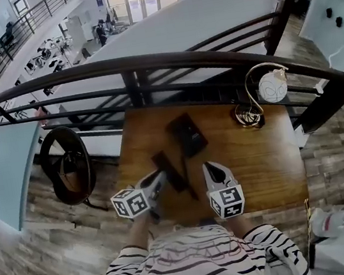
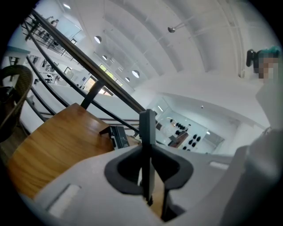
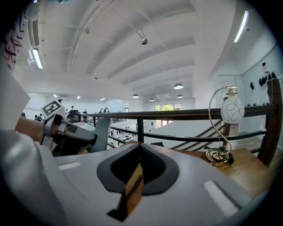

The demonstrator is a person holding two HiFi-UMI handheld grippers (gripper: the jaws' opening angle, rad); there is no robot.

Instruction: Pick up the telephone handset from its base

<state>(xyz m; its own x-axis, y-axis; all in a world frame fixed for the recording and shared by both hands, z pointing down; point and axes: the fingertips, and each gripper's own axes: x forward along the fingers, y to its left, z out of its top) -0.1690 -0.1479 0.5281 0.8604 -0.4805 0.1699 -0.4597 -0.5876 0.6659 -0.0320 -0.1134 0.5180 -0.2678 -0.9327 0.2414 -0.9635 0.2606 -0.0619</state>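
The left gripper is closed to a narrow gap on the handset. Its pads press the two flat faces, and the dark slab stands edge-on between them, with a long stretch sticking out past the tips. The handset is off its base, which sits on the wooden table ahead of the left gripper and a little to its right, apart from the handset.

The right gripper is beside the left one, its jaws fully together with nothing between them.

The handset looks like light, stiff moulded plastic, so it should not flex or crush. Its smooth faces may let it slide or swing in the pads, though. With so much of it beyond the tips, the free end could tip down, and a hold nearer the middle of its length, across the flat faces, would balance it better.

A thin dark line beside the handset looks like a cord. If it joins the base, a far or quick pull may drag the base or twist the handset in the grip.
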